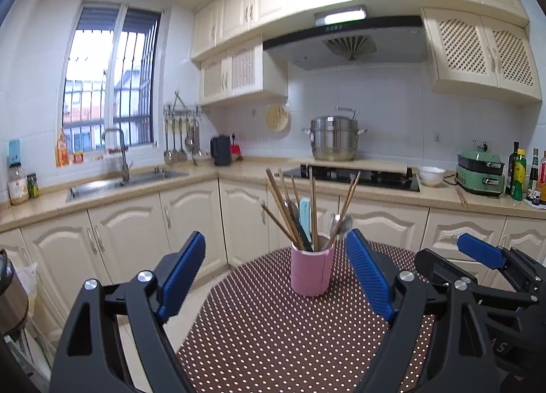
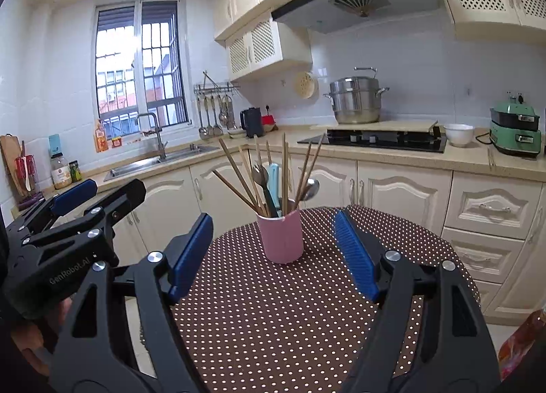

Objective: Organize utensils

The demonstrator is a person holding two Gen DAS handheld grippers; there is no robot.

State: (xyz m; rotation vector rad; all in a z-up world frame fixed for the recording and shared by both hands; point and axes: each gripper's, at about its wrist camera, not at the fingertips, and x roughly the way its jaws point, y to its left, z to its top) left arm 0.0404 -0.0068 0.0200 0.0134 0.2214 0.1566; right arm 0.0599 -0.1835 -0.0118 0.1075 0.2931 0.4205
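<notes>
**Two open grippers face a crowded utensil cup**

From left to right across the dotted table: the left gripper (image 1: 276,277) is held low over the near edge of the polka-dot tablecloth (image 1: 273,341), its blue-padded fingers spread wide and holding nothing. Straight ahead of it, framed between those fingers and set toward the far edge of the table, stands the pink cup (image 1: 312,270), upright and packed with wooden chopsticks (image 1: 283,208), a pale blue handle (image 1: 304,212) and a metal spoon (image 1: 344,222). The sticks fan upward and outward, their long axes near vertical, some leaning left, two leaning right. To the right, the right gripper (image 2: 273,253) is likewise spread wide and empty, held beside its partner; in its own view the pink cup (image 2: 282,239) sits ahead and between its fingers.

Both grippers point at the cup from the same near side of the table, and neither touches it. Judged from the two wrist views, the cup lies about equally far from each, perhaps a shade closer to the right one, where it stands nearer the fingertips. Because the utensils stand on end, any pick would likely have to close on a shaft above the cup's rim, across the stick's length. No second container or sorting tray shows on the table, so where the utensils are meant to go cannot be told here.
</notes>
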